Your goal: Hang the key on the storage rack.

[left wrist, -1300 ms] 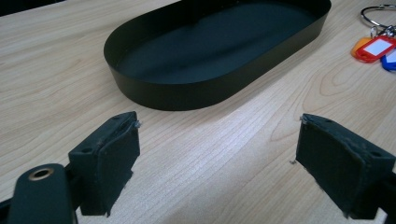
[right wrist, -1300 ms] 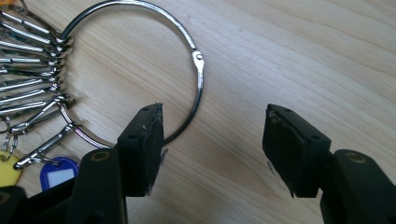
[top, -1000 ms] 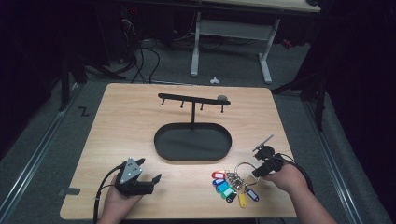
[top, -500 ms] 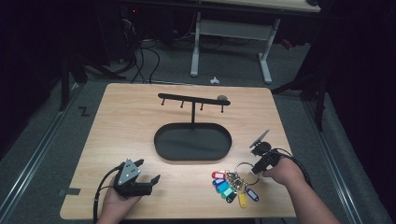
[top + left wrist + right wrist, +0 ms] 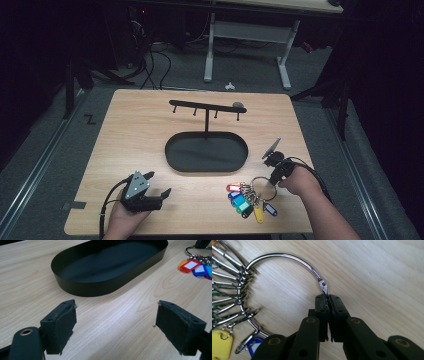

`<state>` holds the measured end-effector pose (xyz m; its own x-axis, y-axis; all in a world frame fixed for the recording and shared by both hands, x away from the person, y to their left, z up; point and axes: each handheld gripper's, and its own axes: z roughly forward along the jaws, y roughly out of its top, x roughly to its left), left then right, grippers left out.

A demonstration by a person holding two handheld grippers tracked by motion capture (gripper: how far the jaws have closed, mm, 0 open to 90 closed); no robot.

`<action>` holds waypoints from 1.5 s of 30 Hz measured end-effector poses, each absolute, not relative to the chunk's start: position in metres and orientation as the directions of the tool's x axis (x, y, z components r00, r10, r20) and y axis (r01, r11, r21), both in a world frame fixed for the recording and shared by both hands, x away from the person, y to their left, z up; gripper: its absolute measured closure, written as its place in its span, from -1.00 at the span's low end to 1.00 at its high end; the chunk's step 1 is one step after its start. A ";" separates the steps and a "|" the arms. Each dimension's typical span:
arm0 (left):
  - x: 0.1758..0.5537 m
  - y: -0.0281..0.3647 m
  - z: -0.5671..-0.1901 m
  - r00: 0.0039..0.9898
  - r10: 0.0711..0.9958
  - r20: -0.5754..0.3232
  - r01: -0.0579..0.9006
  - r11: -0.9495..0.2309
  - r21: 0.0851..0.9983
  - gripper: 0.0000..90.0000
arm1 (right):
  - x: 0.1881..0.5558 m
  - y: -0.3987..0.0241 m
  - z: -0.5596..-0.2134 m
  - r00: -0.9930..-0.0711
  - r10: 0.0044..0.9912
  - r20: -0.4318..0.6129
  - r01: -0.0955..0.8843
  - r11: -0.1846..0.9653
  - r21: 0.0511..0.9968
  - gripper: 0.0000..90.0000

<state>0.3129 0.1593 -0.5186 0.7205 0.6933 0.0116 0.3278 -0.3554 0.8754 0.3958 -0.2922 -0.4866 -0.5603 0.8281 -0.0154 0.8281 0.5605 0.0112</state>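
Grasp step: right hand-held gripper (image 5: pixel 327 298) jaws just closed, clamped on the key ring (image 5: pixel 287 258), which lies on the tabletop (image 5: pixel 150 150) near the tray (image 5: pixel 206 151). Left hand-held gripper (image 5: pixel 115 322) apart, empty. Next, likely: lift straight, keep ring from slipping, toward hook stand (image 5: pixel 207 107).

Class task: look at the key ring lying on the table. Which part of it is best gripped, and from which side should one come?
Grip the bare arc of the key ring, on the side away from the bunched tags. It lies flat, so come from above and outside, one jaw inside the loop. The right tongs are shut on that arc by the clasp.
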 end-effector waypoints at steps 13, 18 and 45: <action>0.310 0.165 -0.517 0.715 0.699 -0.015 0.340 -0.330 0.881 -0.61 | 0.409 -0.271 -0.487 -0.610 0.793 0.001 0.792 0.610 -0.028 0.74; 0.311 0.167 -0.515 0.713 0.701 -0.019 0.343 -0.326 0.881 -0.58 | 0.412 -0.271 -0.487 -0.612 0.791 0.013 0.790 0.612 -0.045 0.70; 0.308 0.174 -0.518 0.691 0.717 -0.092 0.420 -0.295 0.858 -0.71 | 0.400 -0.259 -0.482 -0.678 0.735 -0.020 0.735 0.678 -0.019 0.93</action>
